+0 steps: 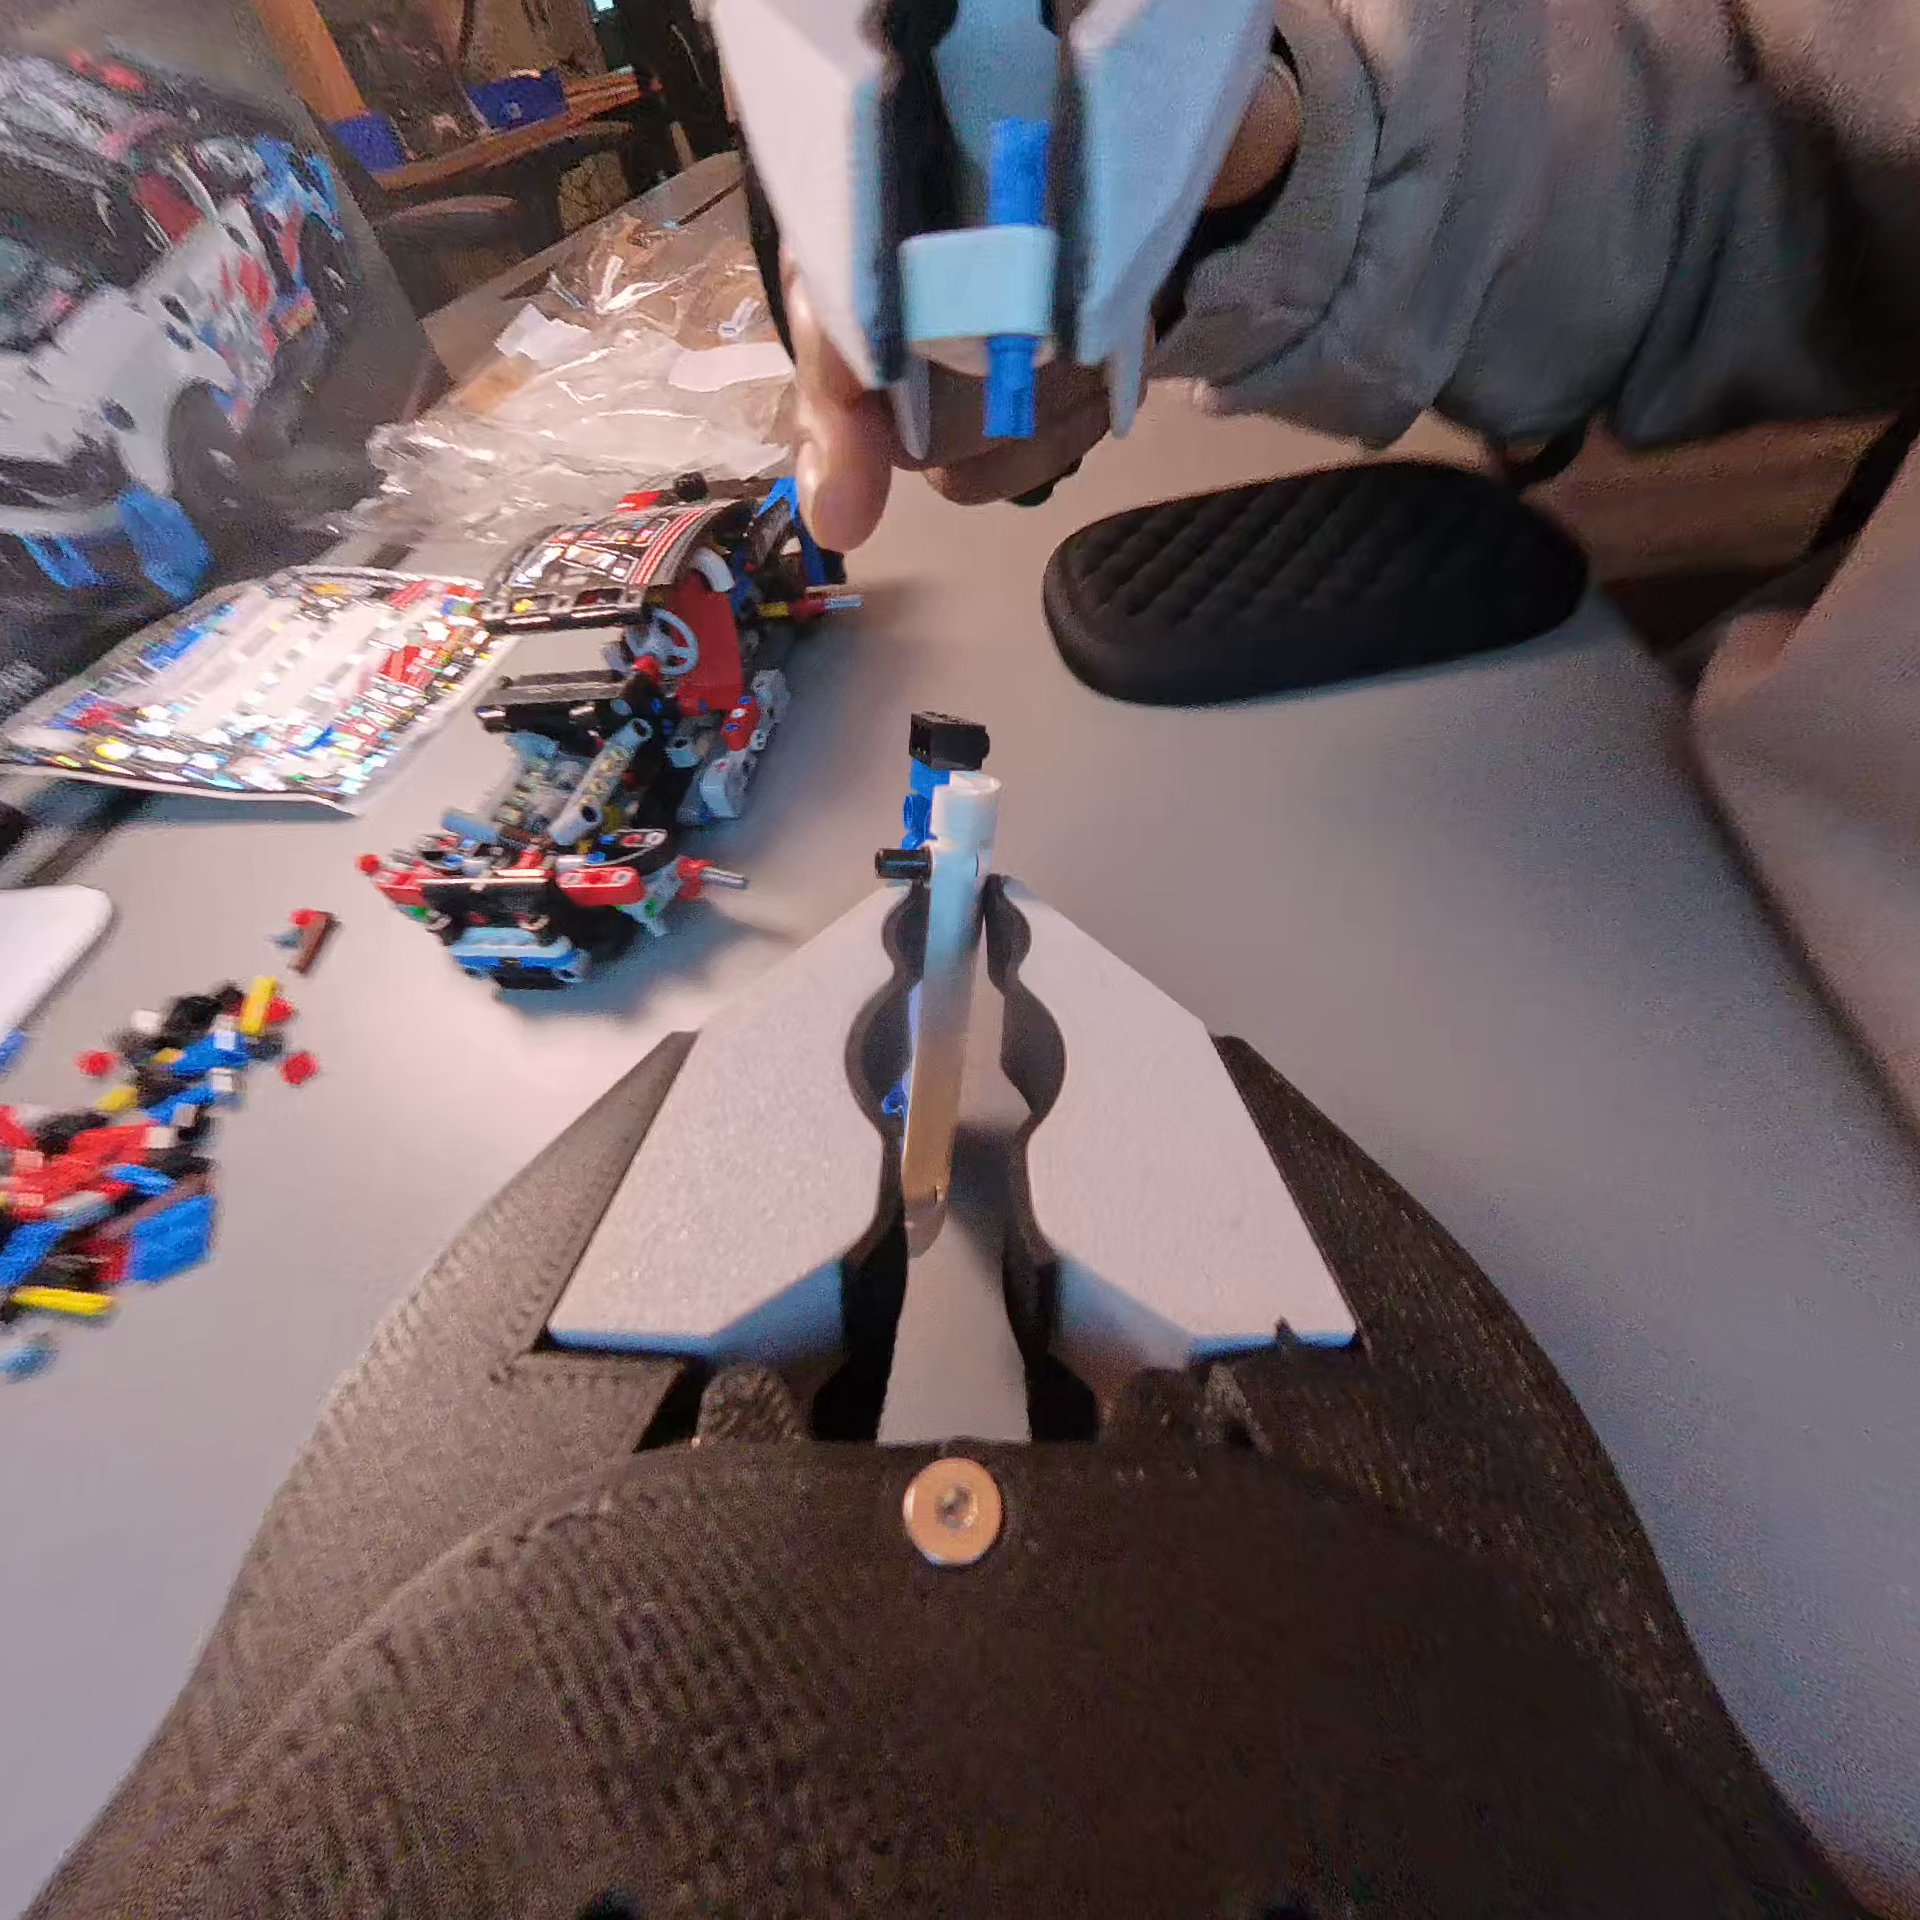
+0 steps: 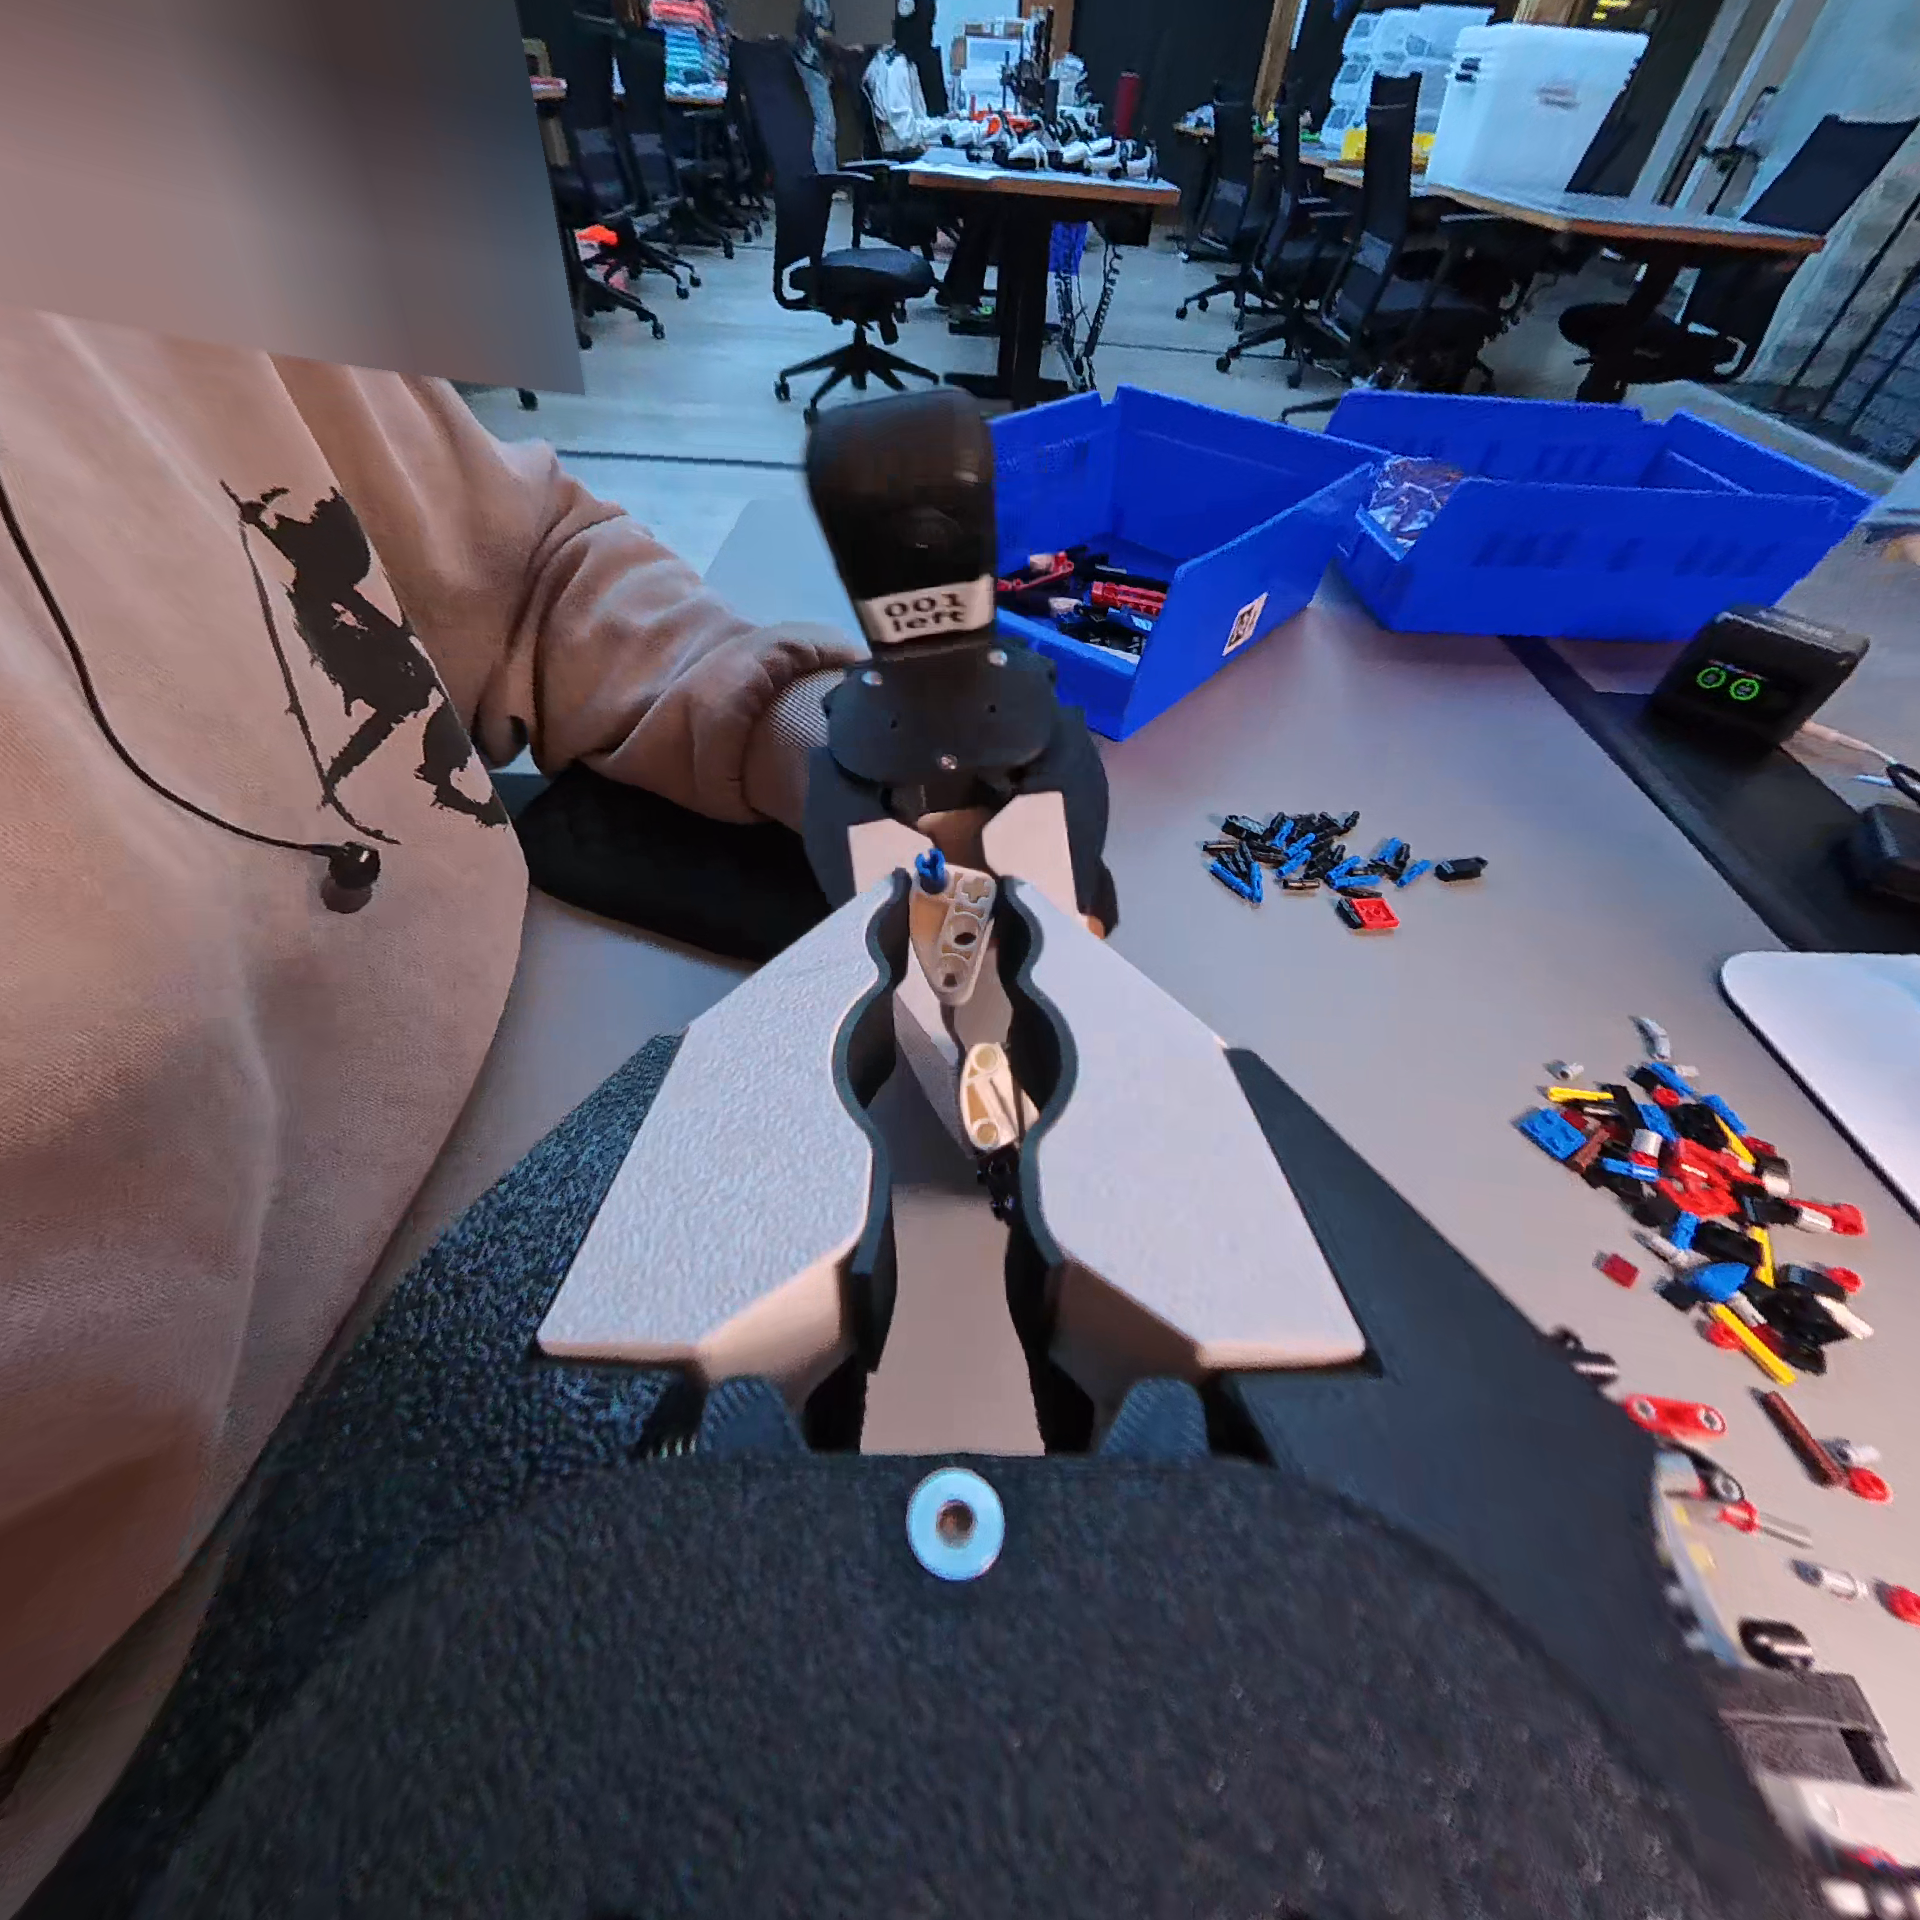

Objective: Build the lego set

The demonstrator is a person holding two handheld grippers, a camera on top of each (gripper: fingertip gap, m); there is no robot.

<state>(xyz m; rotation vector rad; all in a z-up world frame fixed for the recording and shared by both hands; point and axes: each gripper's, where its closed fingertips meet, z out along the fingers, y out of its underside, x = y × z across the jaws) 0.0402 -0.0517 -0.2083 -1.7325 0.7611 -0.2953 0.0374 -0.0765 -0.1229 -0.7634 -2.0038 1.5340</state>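
My left gripper (image 1: 951, 894) is shut on a long white beam (image 1: 951, 997) held upright, with a blue pin and black pins (image 1: 945, 740) at its top end. My right gripper (image 1: 1013, 426) hangs above it, shut on a small white piece (image 1: 977, 296) with a blue pin (image 1: 1010, 384) through it, a gap apart from the beam. In the right wrist view, my right gripper (image 2: 951, 904) is shut with white pieces (image 2: 956, 930) between its fingers, and the left gripper (image 2: 951, 862) is just beyond. The part-built car model (image 1: 613, 748) rests on the grey table at the left.
A sticker sheet (image 1: 260, 686), the set's box (image 1: 156, 312) and plastic bags (image 1: 623, 343) lie behind the model. Loose pieces lie in piles (image 1: 114, 1164) (image 2: 1714, 1216) (image 2: 1309, 852). Two blue bins (image 2: 1143, 540) stand at the back. A black pad (image 1: 1309, 582) lies near the person's sleeve. The grippers' ends are close to 9 cm from one another.
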